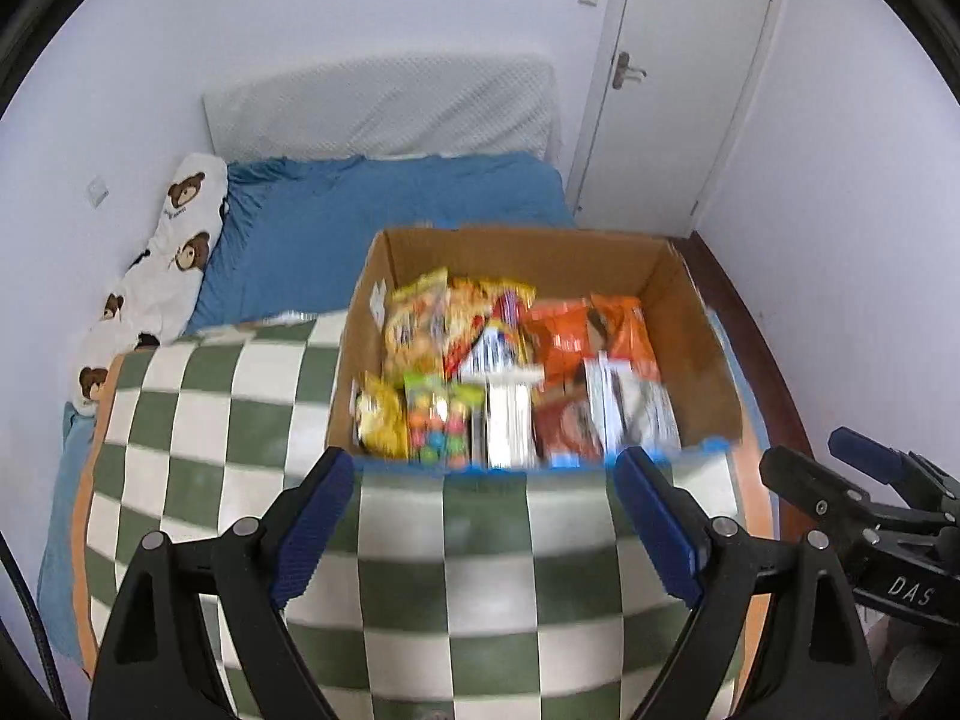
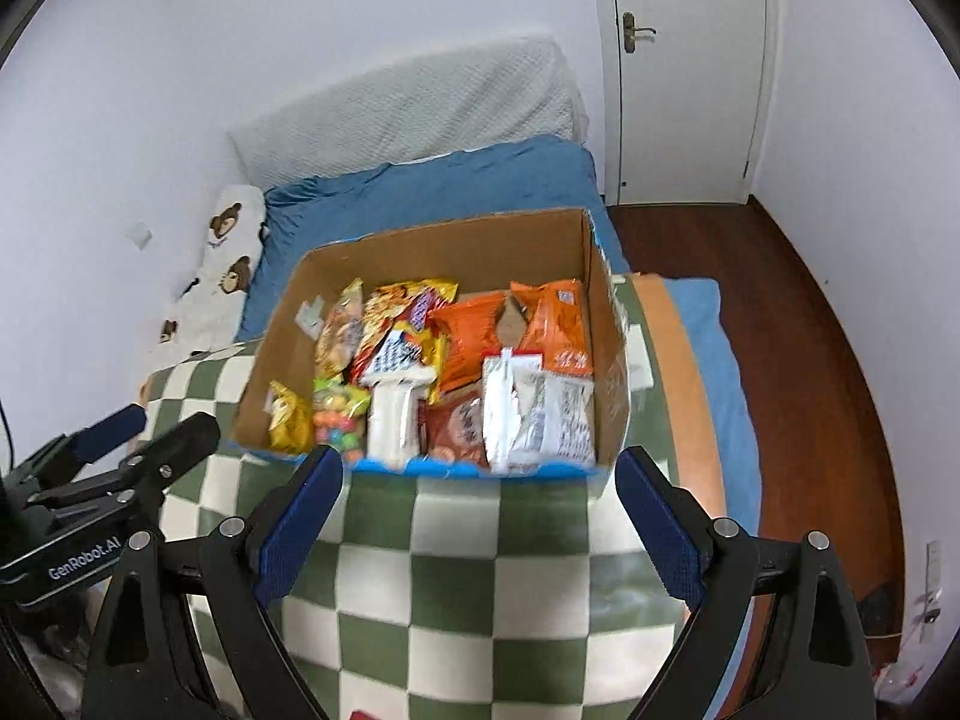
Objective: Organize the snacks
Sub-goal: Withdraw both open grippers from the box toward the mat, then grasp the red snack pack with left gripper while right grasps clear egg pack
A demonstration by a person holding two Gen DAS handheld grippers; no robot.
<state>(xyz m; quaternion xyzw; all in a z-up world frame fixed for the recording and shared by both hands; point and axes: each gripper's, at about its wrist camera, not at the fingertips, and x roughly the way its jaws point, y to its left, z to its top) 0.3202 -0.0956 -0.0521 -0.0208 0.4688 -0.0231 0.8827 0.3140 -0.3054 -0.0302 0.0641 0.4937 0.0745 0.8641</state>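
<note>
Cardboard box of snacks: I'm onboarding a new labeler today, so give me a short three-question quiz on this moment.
1. True or false: the cardboard box sits on the checkered blanket.
2. The orange packets lie toward which end of the box: nearer the door or the bear-print pillow?
3. Fill in: the left claw and the right claw are both ____.

Key: 1 true; 2 door; 3 open, holding nothing.

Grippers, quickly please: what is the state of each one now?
Left gripper: open, holding nothing.
Right gripper: open, holding nothing.
</note>
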